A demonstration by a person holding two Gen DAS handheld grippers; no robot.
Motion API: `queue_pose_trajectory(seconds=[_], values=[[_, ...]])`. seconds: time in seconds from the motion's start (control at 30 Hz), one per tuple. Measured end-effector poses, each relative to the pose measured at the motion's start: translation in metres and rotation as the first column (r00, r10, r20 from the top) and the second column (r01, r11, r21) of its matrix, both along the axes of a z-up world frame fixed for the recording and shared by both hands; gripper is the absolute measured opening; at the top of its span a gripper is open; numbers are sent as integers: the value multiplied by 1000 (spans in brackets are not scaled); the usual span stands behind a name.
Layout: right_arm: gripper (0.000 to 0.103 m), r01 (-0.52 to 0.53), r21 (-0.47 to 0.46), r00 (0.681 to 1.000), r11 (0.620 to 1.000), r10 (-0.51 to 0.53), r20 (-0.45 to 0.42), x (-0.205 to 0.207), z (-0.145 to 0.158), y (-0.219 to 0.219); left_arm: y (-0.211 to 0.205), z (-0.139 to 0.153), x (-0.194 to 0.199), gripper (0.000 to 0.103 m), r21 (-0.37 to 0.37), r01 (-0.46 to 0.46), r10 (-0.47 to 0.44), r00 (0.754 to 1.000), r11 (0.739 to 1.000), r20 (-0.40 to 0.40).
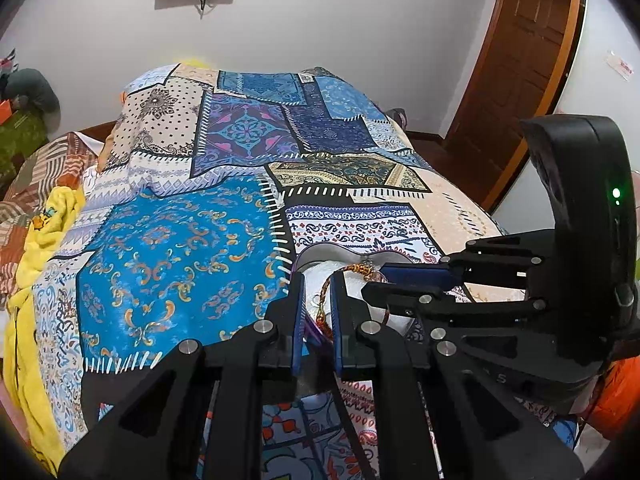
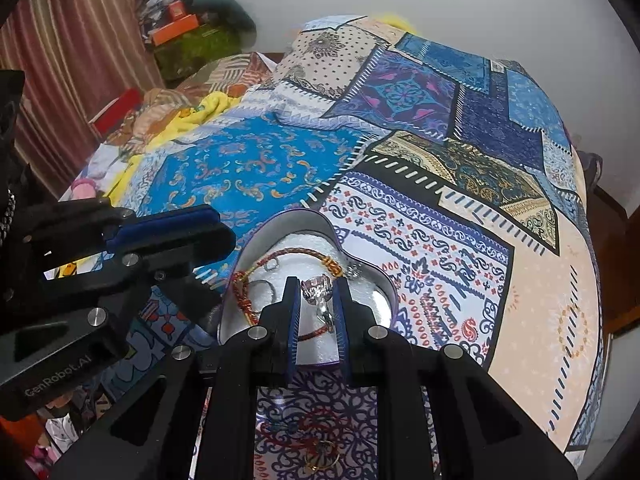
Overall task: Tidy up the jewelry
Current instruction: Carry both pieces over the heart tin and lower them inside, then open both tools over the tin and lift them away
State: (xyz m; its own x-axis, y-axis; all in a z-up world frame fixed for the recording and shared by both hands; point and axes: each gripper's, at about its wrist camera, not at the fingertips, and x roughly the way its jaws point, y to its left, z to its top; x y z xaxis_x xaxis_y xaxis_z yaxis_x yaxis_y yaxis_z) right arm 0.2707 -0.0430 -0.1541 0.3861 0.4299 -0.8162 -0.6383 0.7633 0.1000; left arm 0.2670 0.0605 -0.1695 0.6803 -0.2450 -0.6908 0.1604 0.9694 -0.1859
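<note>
A heart-shaped box (image 2: pixel 362 280) with white padding lies on the patchwork bedspread. In it lie a braided red-gold cord bracelet (image 2: pixel 296 255) and small silver rings (image 2: pixel 271 265). My right gripper (image 2: pixel 318 294) is shut on a silver jewel piece (image 2: pixel 316 289) and holds it over the box. My left gripper (image 1: pixel 318 294) hovers at the box's (image 1: pixel 320 270) left edge, jaws narrowly apart around the braided cord (image 1: pixel 325 286); whether it grips is unclear. The left gripper also shows at the left of the right wrist view (image 2: pixel 168 228). More jewelry (image 2: pixel 320 456) lies under the right gripper.
The bedspread (image 1: pixel 176 240) covers the bed. A yellow blanket (image 1: pixel 36 264) is bunched at its left edge. A wooden door (image 1: pixel 516 64) stands at the right. Cluttered boxes (image 2: pixel 180 28) and a curtain (image 2: pixel 60 56) stand far left.
</note>
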Motion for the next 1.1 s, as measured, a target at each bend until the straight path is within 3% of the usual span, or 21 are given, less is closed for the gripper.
queue_pose_trajectory(seconds=[0.23, 0.37, 0.43, 0.53, 0.63, 0.87, 1.1], values=[[16, 11, 12, 1000, 1000, -11, -1, 0, 6, -3, 1, 4, -6, 10, 17, -10, 10, 1000, 1000, -1], [19, 27, 17, 999, 999, -27, 18, -6, 15, -8, -2, 9, -12, 24, 24, -16, 16, 1000, 1000, 6], [20, 34, 16, 999, 999, -34, 30, -9, 19, -11, -4, 13, -16, 26, 30, -14, 14, 1000, 999, 15], [28, 47, 15, 998, 999, -48, 51, -15, 27, -17, -9, 19, -23, 27, 43, -12, 11, 1000, 999, 23], [39, 69, 24, 995, 997, -70, 76, -22, 36, -26, -12, 26, -30, 35, 50, -14, 12, 999, 999, 34], [40, 106, 37, 989, 994, -109, 99, -39, 49, -44, -19, 35, -49, 40, 61, -17, 15, 999, 998, 37], [40, 130, 20, 988, 991, -131, 77, -54, 38, -56, -24, 31, -63, 42, 69, -15, 14, 1000, 997, 15]])
